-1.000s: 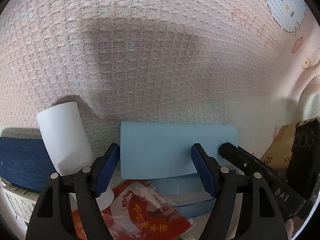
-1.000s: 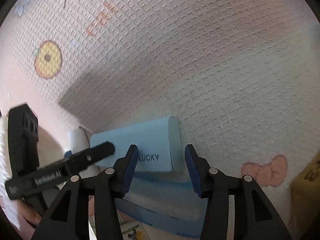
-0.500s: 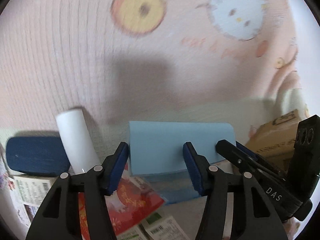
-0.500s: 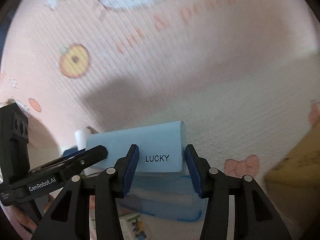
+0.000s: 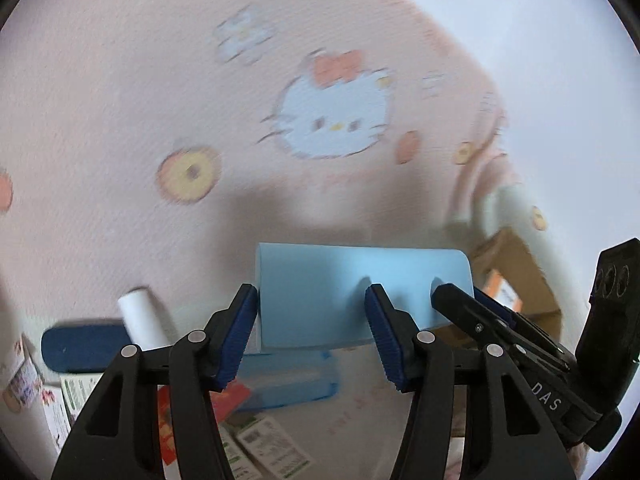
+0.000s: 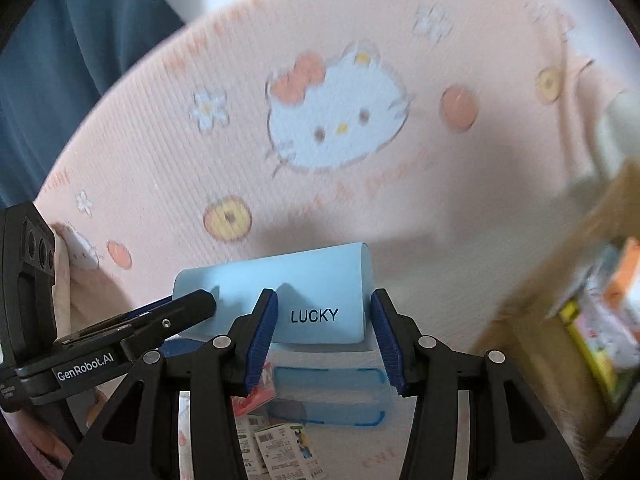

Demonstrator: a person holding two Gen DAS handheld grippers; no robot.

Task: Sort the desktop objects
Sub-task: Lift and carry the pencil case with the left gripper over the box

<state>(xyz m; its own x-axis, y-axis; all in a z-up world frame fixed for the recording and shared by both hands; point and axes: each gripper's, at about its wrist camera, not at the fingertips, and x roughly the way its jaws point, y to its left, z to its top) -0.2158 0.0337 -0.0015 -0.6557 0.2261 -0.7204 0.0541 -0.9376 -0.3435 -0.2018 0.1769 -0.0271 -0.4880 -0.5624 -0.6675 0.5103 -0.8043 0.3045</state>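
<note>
Blue LUCKY case (image 6: 320, 300) hangs lifted above the pink mat (image 5: 120, 100) because you clamp 1 end in your left gripper (image 5: 310, 338) and the other in your right gripper (image 6: 323, 338), both narrowed onto it, sharing its length so it stays level.

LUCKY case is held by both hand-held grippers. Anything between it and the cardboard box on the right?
Nothing visible does. The LUCKY case is held by the left hand-held gripper and the right hand-held gripper. The cardboard box sits just past its right end. That side is blurred, so small items could be missed.
</note>
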